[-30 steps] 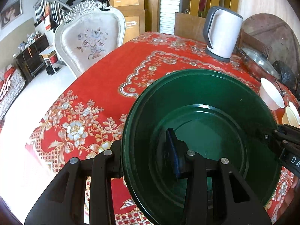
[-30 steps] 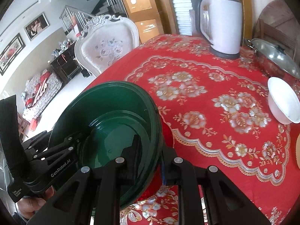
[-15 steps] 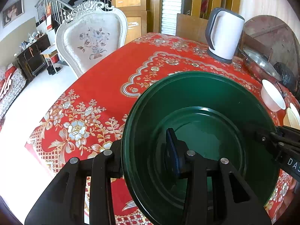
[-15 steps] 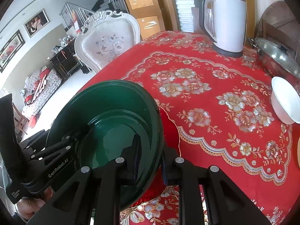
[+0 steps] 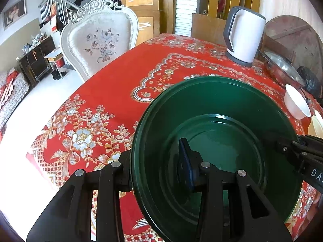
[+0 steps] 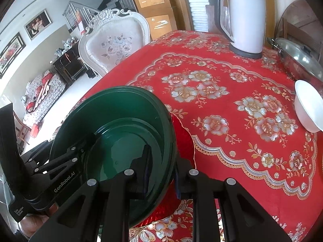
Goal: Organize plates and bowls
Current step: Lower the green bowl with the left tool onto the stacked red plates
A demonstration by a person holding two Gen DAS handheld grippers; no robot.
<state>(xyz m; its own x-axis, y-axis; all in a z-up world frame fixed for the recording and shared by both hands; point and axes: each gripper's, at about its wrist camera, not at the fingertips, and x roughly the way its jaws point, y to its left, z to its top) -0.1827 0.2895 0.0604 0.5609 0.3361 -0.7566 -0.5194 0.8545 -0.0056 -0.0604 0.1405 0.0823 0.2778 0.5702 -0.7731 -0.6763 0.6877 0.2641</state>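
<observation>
Gripping green plates [image 5: 218, 129] at opposite rims, left tool [image 5: 155, 167] and right tool [image 6: 161, 173] both clamped on the stack above the counter [image 6: 232, 76]. Keeping both pinches firm, rims level, lowering together, steering clear of bowl [image 6: 307, 104].

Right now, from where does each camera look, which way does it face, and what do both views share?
Left wrist: sits on the left gripper, faces down across the table; its fingers clamp the green bowl's rim; the right gripper enters from the right.
Right wrist: sits on the right gripper, facing likewise, clamping the opposite rim; the left gripper and a hand show at left.
Shared: green bowl, white kettle, white bowl, red tablecloth, chair.
</observation>
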